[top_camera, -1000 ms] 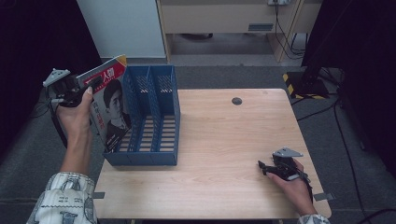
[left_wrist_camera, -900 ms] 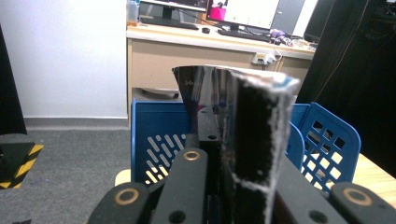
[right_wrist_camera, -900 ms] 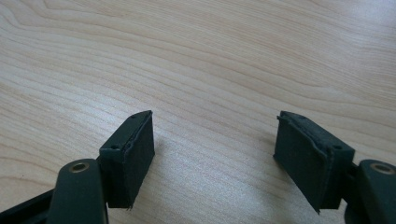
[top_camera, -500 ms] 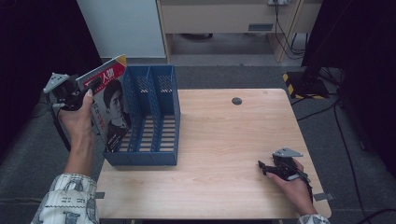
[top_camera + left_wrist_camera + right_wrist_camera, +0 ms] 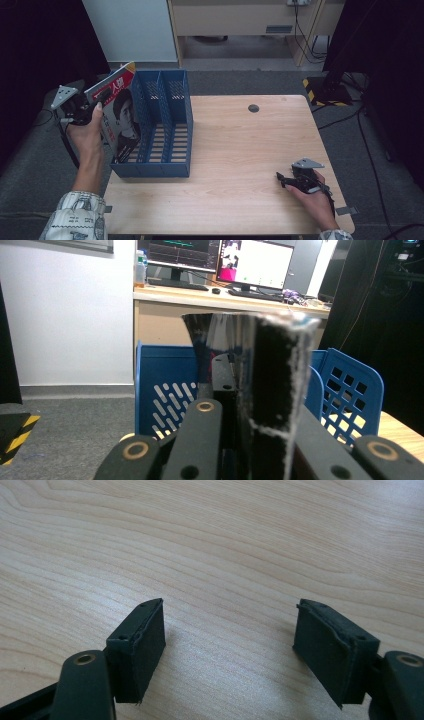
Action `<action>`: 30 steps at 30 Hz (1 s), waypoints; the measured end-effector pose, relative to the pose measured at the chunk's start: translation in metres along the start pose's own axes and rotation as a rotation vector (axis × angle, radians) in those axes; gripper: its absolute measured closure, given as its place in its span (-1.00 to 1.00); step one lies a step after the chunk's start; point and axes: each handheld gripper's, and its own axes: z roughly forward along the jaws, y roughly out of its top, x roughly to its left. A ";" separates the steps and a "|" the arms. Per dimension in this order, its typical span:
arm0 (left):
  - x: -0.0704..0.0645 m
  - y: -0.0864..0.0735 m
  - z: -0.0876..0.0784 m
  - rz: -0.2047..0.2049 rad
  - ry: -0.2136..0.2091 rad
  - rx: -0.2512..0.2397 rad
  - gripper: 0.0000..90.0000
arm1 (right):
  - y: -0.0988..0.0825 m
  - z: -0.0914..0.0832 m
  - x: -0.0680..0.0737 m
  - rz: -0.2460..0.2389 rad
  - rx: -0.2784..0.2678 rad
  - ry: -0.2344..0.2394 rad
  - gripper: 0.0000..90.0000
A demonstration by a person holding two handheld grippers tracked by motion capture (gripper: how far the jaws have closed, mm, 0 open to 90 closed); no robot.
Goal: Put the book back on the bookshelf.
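A magazine (image 5: pixel 120 120) with a red-topped cover and a portrait stands tilted in the leftmost slot of a blue file rack (image 5: pixel 162 135). The rack sits on the left part of the wooden table (image 5: pixel 240 145). My left gripper (image 5: pixel 97 102) is shut on the magazine's upper left edge, off the table's left side. In the left gripper view the magazine's edge (image 5: pixel 270 390) sits clamped between the jaws of the left gripper (image 5: pixel 235 405), with the rack (image 5: pixel 165 385) behind. My right gripper (image 5: pixel 281 178) rests open at the table's front right. Bare wood (image 5: pixel 225 545) lies between the jaws of that right gripper (image 5: pixel 227 645).
A small black round grommet (image 5: pixel 253 108) sits in the tabletop at the back. Behind the table stand a white panel (image 5: pixel 130 30) and a low cabinet (image 5: pixel 240 20). A yellow-and-black striped base (image 5: pixel 320 90) lies on the floor at the right. Monitors (image 5: pixel 250 262) stand on a desk.
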 end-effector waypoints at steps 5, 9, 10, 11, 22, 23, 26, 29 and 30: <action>0.001 -0.005 0.001 -0.003 0.008 0.012 0.92 | 0.000 0.000 0.000 0.000 0.000 0.000 -0.37; 0.003 -0.007 0.001 -0.007 0.012 0.016 0.92 | 0.000 0.000 0.000 0.000 0.000 0.000 -0.37; 0.003 -0.008 0.001 -0.007 0.016 0.023 0.92 | 0.000 0.000 0.000 0.000 0.000 0.000 -0.37; 0.003 -0.008 0.001 -0.007 0.016 0.023 0.92 | 0.000 0.000 0.000 0.000 0.000 0.000 -0.37; 0.003 -0.010 0.002 -0.004 0.035 0.065 0.92 | 0.000 0.000 0.000 0.000 0.000 0.000 -0.37; 0.003 -0.011 0.002 -0.004 0.035 0.071 0.92 | 0.000 0.000 0.000 0.001 0.001 0.000 -0.37; 0.004 -0.015 0.001 -0.013 0.036 0.078 0.92 | 0.000 0.000 0.000 0.000 0.000 0.000 -0.37; 0.005 -0.021 0.002 -0.017 0.035 0.094 0.92 | 0.000 0.000 0.000 0.000 0.000 0.000 -0.37; 0.005 -0.022 0.002 -0.017 0.037 0.096 0.92 | 0.000 0.000 0.000 0.000 0.000 0.000 -0.37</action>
